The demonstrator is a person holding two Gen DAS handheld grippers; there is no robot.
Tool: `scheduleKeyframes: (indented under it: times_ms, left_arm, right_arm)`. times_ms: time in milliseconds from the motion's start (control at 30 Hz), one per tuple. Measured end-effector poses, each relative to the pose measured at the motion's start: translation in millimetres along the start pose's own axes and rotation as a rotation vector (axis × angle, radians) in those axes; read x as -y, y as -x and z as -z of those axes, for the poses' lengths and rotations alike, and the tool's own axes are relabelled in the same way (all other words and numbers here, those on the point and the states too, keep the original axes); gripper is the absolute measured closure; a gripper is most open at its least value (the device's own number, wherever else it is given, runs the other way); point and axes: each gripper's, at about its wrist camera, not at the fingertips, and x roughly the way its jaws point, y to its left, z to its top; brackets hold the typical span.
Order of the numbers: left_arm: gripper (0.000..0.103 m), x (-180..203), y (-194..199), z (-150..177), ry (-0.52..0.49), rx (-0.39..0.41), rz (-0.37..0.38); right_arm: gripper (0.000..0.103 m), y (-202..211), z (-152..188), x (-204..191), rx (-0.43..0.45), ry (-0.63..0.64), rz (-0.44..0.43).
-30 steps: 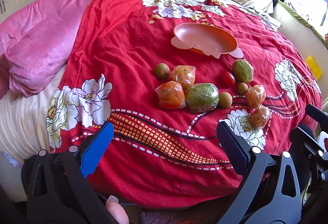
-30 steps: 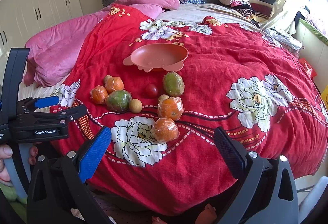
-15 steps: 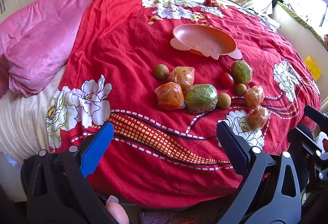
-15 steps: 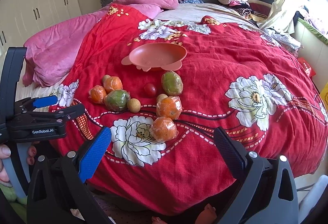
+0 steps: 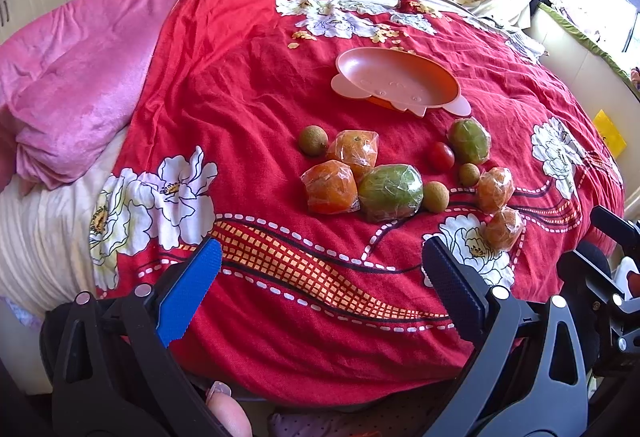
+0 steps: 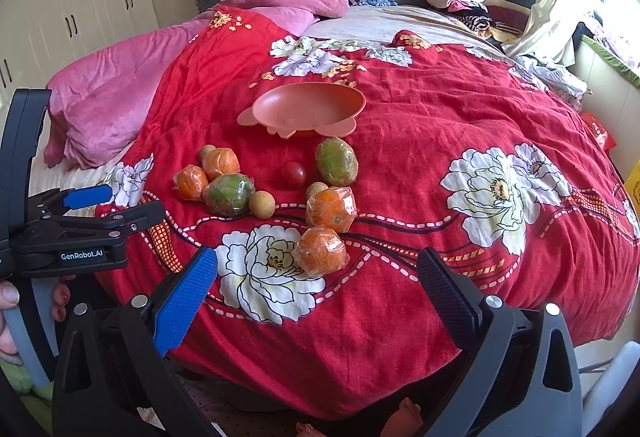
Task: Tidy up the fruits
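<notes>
From the left wrist, the left gripper (image 5: 320, 277) hangs at the near edge of the bed, jaws wide apart and holding nothing, with the red quilt (image 5: 224, 109) spread ahead. The pink plate (image 5: 396, 83) sits farther up the quilt and looks bare. All the fruit lies loose on the cloth nearer than the plate: two wrapped oranges (image 5: 330, 187) touching a wrapped green fruit (image 5: 391, 191), a small brown fruit (image 5: 313, 140) beside them, another (image 5: 435, 196) just right of the green one, then a tomato (image 5: 440, 156), a second green fruit (image 5: 469, 141), a third small brown one (image 5: 469, 174) and two more wrapped oranges (image 5: 495, 189) toward the right. From the right wrist, the right gripper (image 6: 316, 281) is likewise held back off the bed, jaws wide apart and empty; the nearest orange (image 6: 321, 250) lies ahead between its fingers but well short of them, and the left gripper shows at the left edge. The plate (image 6: 308, 107) again shows no fruit in it, and the tomato (image 6: 293, 174) and green fruit (image 6: 337, 161) lie just in front of it. By my reading nothing has been sorted yet; every piece remains to be picked up and placed, presumably on the plate.
</notes>
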Motion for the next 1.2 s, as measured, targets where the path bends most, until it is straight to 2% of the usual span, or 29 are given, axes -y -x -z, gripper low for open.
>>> scheduleKeyframes:
  times_ms: [800, 1200]
  left_arm:
    - [0.008, -15, -20, -2, 0.008, -0.047, 0.050]
    - [0.010, -20, -38, -18, -0.012, -0.047, 0.082]
  right_arm:
    - [0.004, -17, 0, 0, -0.040, -0.010, -0.017]
    - [0.004, -42, 2, 9, -0.101, -0.031, -0.021]
